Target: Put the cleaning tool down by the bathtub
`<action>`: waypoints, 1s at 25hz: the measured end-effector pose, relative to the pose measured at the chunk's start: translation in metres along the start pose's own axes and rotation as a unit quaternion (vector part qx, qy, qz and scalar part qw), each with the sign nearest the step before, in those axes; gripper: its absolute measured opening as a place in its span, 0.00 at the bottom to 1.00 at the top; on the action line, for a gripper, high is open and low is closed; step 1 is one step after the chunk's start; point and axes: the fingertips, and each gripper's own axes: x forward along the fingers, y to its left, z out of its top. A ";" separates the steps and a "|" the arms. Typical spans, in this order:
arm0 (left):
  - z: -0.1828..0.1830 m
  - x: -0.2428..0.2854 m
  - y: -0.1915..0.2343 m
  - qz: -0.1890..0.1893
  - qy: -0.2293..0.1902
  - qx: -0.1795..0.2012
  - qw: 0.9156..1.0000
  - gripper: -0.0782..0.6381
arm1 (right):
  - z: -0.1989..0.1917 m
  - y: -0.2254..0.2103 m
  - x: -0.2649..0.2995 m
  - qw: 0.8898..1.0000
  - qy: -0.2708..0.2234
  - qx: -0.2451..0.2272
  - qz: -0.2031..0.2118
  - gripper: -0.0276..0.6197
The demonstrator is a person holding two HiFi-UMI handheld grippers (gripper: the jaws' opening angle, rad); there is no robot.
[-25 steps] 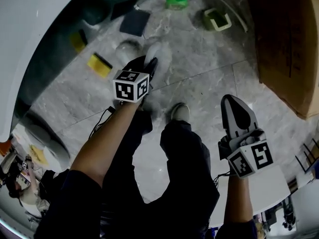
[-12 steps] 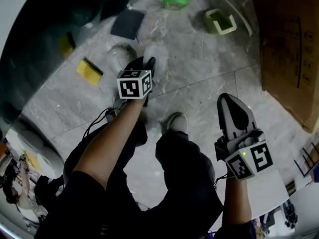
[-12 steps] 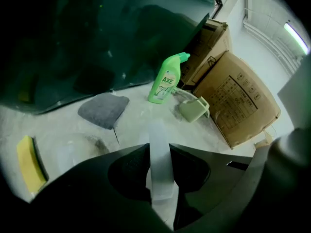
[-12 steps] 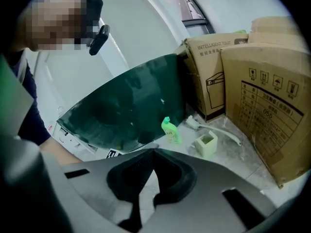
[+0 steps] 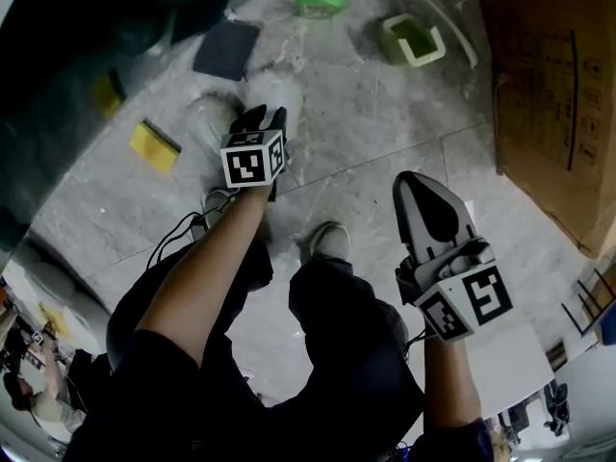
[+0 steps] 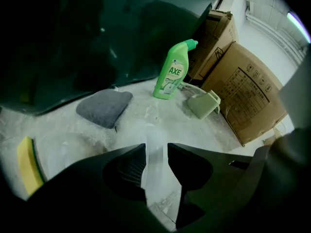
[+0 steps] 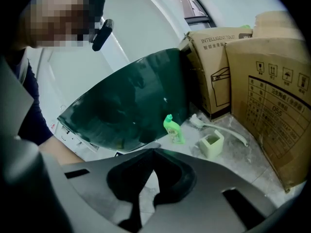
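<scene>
Cardboard box [image 5: 549, 94] cut off (top, right edges); bathtub [image 5: 58, 46] cropped

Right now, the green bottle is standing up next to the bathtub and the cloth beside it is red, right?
Not quite. The cloth is grey, not red; the left gripper view shows it. The green bottle is indeed standing up next to the bathtub.

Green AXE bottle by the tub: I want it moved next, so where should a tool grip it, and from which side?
Grip the green AXE bottle across its slimmer upper body, below the bent neck, coming level from the open floor in front. It stands upright, with the bathtub close behind and cardboard boxes beside it, so the front looks freest.
</scene>
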 end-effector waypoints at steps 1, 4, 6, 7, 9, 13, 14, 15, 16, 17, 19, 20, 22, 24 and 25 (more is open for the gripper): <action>0.001 -0.001 0.000 0.000 0.002 0.004 1.000 0.32 | 0.001 0.002 0.001 1.000 0.001 -0.002 0.001 0.05; 0.003 -0.010 -0.003 0.000 0.006 0.013 1.000 0.34 | 0.001 0.007 0.000 1.000 0.005 -0.001 0.004 0.05; 0.006 -0.019 -0.005 -0.002 0.005 0.018 1.000 0.35 | -0.003 0.009 0.000 1.000 0.012 -0.003 0.001 0.05; 0.008 -0.024 -0.006 -0.004 0.004 0.022 1.000 0.35 | -0.004 0.010 0.000 1.000 0.013 -0.002 -0.001 0.05; 0.014 -0.035 -0.007 -0.007 0.001 0.035 0.999 0.35 | -0.006 0.013 0.000 1.000 0.015 0.000 -0.003 0.05; 0.028 -0.062 -0.013 -0.016 -0.009 0.054 0.998 0.35 | -0.001 0.019 -0.011 1.000 0.021 0.000 -0.009 0.05; 0.032 -0.070 -0.017 -0.019 -0.011 0.059 0.998 0.35 | 0.003 0.021 -0.015 1.000 0.021 0.000 -0.010 0.05; 0.037 -0.079 -0.021 -0.023 -0.013 0.065 0.998 0.35 | 0.007 0.024 -0.021 1.000 0.020 0.001 -0.011 0.05; 0.042 -0.089 -0.026 -0.028 -0.016 0.073 0.997 0.35 | 0.011 0.026 -0.026 1.000 0.019 0.002 -0.012 0.05; 0.047 -0.099 -0.031 -0.032 -0.020 0.080 0.996 0.35 | 0.016 0.029 -0.031 1.000 0.018 0.002 -0.013 0.05; 0.058 -0.122 -0.042 -0.041 -0.028 0.096 0.994 0.35 | 0.027 0.037 -0.043 1.000 0.015 0.002 -0.015 0.05; 0.065 -0.134 -0.047 -0.044 -0.032 0.105 0.993 0.35 | 0.034 0.042 -0.048 1.000 0.013 0.002 -0.015 0.05; 0.077 -0.160 -0.058 -0.049 -0.041 0.121 0.991 0.35 | 0.047 0.053 -0.060 1.000 0.010 0.000 -0.014 0.05; 0.089 -0.185 -0.068 -0.052 -0.050 0.133 0.989 0.35 | 0.060 0.064 -0.072 1.000 0.007 -0.003 -0.013 0.05; 0.094 -0.197 -0.072 -0.052 -0.054 0.137 0.988 0.35 | 0.065 0.068 -0.077 1.000 0.007 -0.004 -0.013 0.05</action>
